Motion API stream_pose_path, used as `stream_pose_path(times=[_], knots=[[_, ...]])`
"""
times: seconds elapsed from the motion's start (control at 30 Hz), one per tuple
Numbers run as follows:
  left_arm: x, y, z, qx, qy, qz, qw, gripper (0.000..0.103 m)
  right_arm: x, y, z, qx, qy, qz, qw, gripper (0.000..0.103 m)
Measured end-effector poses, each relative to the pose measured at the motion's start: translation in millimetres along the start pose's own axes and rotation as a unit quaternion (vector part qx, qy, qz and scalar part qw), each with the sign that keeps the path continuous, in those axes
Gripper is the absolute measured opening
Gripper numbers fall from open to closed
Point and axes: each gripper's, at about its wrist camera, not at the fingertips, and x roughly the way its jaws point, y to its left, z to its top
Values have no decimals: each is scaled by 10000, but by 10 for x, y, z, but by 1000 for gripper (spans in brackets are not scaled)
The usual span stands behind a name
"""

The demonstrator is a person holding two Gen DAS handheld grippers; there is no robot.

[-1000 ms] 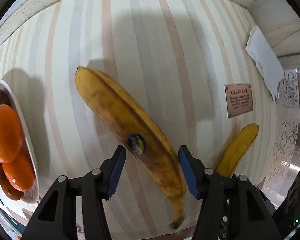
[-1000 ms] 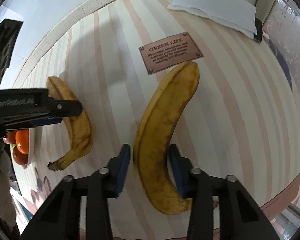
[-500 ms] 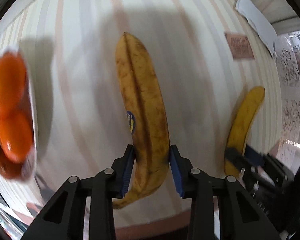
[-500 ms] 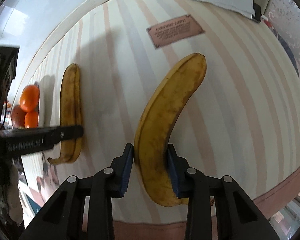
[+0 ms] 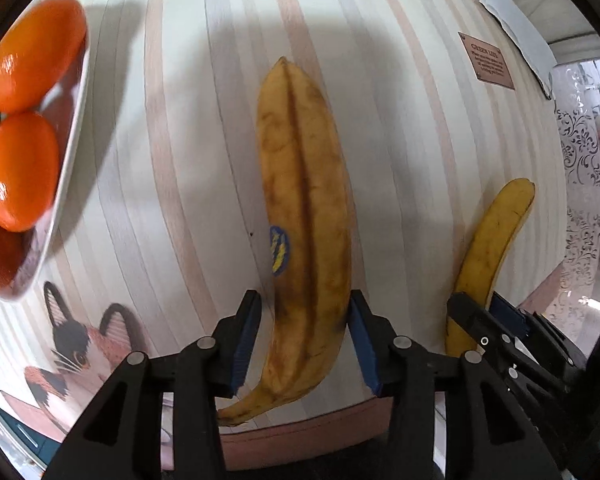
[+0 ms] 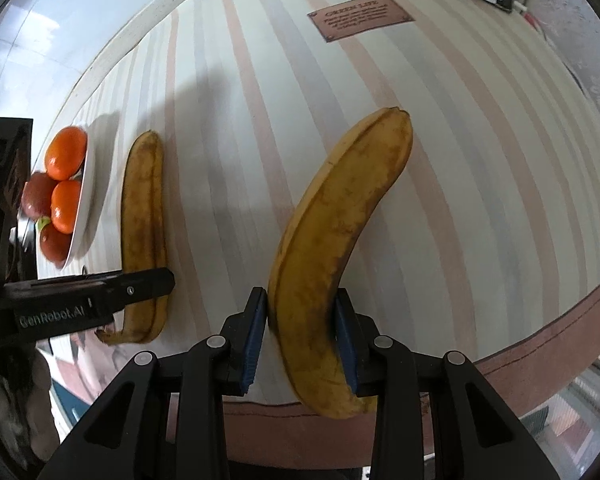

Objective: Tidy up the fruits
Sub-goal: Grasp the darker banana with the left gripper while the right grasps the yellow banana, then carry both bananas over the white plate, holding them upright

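My left fingers (image 5: 304, 336) stand open around the stickered banana (image 5: 304, 216) on the desk (image 5: 180, 160); my right fingers (image 6: 300, 332) grip the second banana (image 6: 332, 256) near its lower end — soft, bruise-prone fruit, best squeezed lightly mid-body.

The tablecloth (image 6: 440, 128) is looking like smooth, matt striped fabric or vinyl; which one cannot be told. The bananas (image 5: 304, 208) (image 6: 340, 240) are showing matt, brown-freckled peel, and the left one is carrying a glossy blue sticker (image 5: 279, 250). The oranges (image 5: 20, 168) are gleaming with waxy highlights in a smooth, glossy white bowl (image 5: 70, 140). The left gripper (image 5: 305, 336) and right gripper (image 6: 300, 332) are showing matt black plastic arms, ridged blue pads (image 5: 244, 336) and small bright metal pins. The plaque (image 6: 360, 16) is looking coppery. The folded cloth (image 5: 516, 28) is appearing soft and matt.
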Motion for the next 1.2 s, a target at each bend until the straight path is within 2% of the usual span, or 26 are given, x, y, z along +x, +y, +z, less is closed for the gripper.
stream_pose_path(times=[0.23,0.33,0.4,0.57,0.8,1.03,1.2], knots=[[47,-121,-38,168,-197,183,9995,41,-11,70,28,74,-384,-343,9986,39],[35,-170,-33,239,-249,128,9993,32,7,154,63,-137,-529,-580,9968,38],[-21,-244,5,277,-300,230,9989,32,24,193,84,-225,-563,-612,9963,37],[-116,-250,-129,316,-478,169,9982,32,-1,183,73,-210,-558,-212,9980,37],[-459,-80,-229,231,-797,-157,9964,32,-200,382,52,-369,-653,303,9967,37],[-996,319,-336,-100,-1183,-549,9914,31,-480,825,147,-799,-748,663,9918,37],[-1300,595,-405,-354,-1456,-616,9868,31,-702,1275,223,-1248,-812,941,9844,37]])
